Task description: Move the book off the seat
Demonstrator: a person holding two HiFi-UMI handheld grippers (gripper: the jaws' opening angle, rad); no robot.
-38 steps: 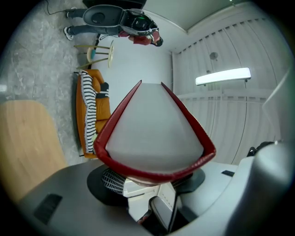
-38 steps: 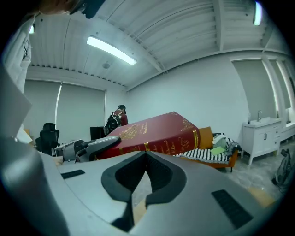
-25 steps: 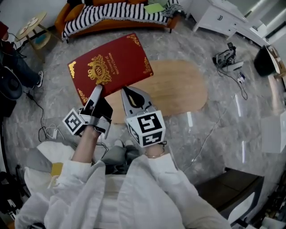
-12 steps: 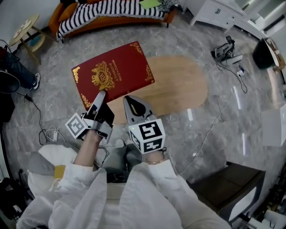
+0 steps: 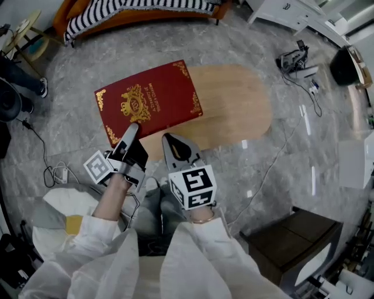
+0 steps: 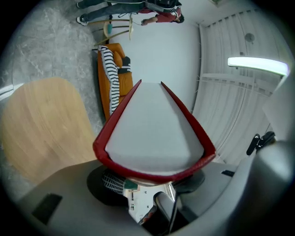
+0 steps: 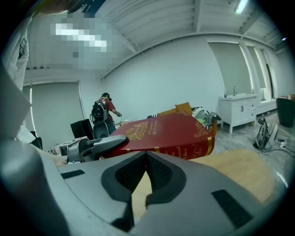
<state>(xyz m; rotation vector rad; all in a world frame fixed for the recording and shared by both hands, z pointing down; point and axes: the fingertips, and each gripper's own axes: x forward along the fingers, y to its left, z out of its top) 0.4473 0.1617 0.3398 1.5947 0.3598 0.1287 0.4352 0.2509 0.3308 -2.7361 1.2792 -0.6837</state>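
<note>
A big red book (image 5: 149, 102) with gold print lies slanted over the left end of the oval wooden seat (image 5: 234, 111). My left gripper (image 5: 132, 132) is shut on the book's near edge. In the left gripper view, the book's grey page block and red covers (image 6: 152, 133) run away from the jaws. Whether the book touches the seat, I cannot tell. My right gripper (image 5: 174, 146) is just right of the left one, over the seat's near edge, shut and empty. In the right gripper view, its pads (image 7: 159, 173) meet, with the book (image 7: 170, 133) beyond them.
An orange sofa with a striped blanket (image 5: 140, 11) stands at the back, and a small round side table (image 5: 23, 29) at the far left. Cables (image 5: 298, 61) lie on the marble floor at the right. A dark box (image 5: 292, 239) sits near right. A person (image 7: 106, 113) stands far off.
Both grippers and the book have sunk toward the wooden seat. The left gripper's hold on the book is unchanged, and the right gripper stays shut.
</note>
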